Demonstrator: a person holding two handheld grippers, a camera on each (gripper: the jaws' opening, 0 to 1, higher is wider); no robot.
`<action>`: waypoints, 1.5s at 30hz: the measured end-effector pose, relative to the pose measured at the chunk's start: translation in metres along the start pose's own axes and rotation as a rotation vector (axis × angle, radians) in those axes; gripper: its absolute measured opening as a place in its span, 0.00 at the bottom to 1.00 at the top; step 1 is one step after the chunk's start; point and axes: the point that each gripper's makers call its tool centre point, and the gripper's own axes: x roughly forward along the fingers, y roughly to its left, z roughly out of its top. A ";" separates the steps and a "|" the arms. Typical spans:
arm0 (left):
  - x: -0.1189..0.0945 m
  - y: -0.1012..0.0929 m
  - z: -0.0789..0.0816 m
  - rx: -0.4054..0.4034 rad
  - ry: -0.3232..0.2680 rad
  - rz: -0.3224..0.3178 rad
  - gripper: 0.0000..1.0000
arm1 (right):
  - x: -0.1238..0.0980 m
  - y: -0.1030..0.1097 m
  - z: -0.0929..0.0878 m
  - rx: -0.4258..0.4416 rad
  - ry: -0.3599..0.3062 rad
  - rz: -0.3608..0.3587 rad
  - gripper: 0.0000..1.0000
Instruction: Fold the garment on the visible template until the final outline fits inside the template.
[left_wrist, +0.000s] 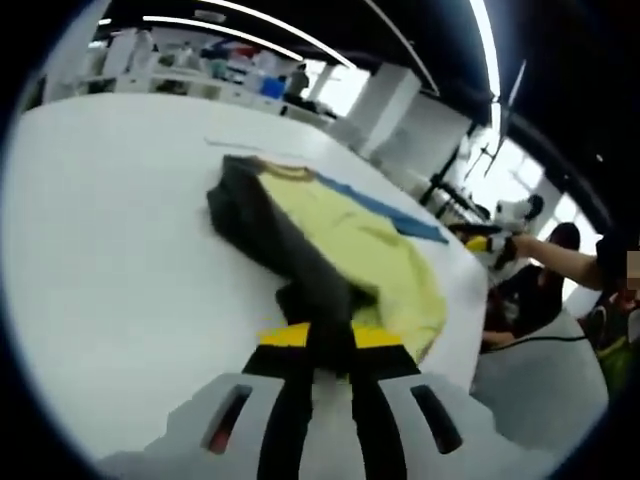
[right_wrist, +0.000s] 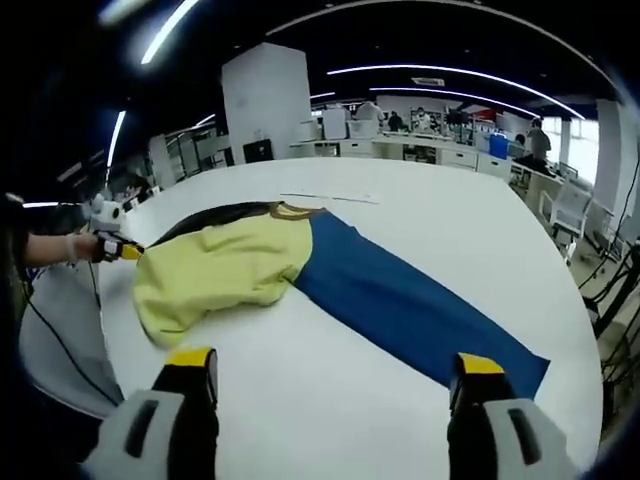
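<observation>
Left gripper (left_wrist: 330, 345): in the left gripper view its two yellow-tipped jaws stand close together, clamped on a dark fold of the garment (left_wrist: 340, 250) at the near end. The garment lies bunched on the white table (left_wrist: 110, 250), its yellow body uppermost, with a dark grey part running along the side towards the far end, where a yellowish collar band shows. A strip of the blue template (left_wrist: 385, 210) shows just beyond the garment, touching it along the far edge. At the right of this view the right gripper (left_wrist: 487, 243) reaches in over the table edge, held by a person's hand (left_wrist: 520, 245); whether its jaws are apart or together cannot be told here. Shelving and desks stand in the background.

Right gripper (right_wrist: 335, 385): in the right gripper view its two jaws stand wide apart, holding nothing, above bare table surface. The garment (right_wrist: 215, 270) lies on the left part of the table (right_wrist: 440, 210), crumpled, yellow, with its collar towards the far side. It covers one end of the template (right_wrist: 410, 305), a long blue rectangle that runs out to the lower right and lies flat. At the left edge the left gripper (right_wrist: 122, 250) touches the garment's edge, held in a gloved hand (right_wrist: 85, 247). Some thin flat white sheets (right_wrist: 330, 196) lie on the table beyond the collar.
</observation>
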 end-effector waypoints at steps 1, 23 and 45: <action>0.001 -0.001 0.002 -0.008 -0.004 -0.003 0.01 | 0.000 0.000 0.000 0.003 0.001 0.000 0.97; 0.069 -0.056 0.044 0.060 0.081 -0.099 0.00 | -0.006 -0.002 -0.007 0.028 -0.002 -0.009 0.94; 0.099 -0.052 0.003 0.194 0.185 -0.092 0.01 | -0.012 -0.003 -0.021 0.058 0.010 -0.026 0.93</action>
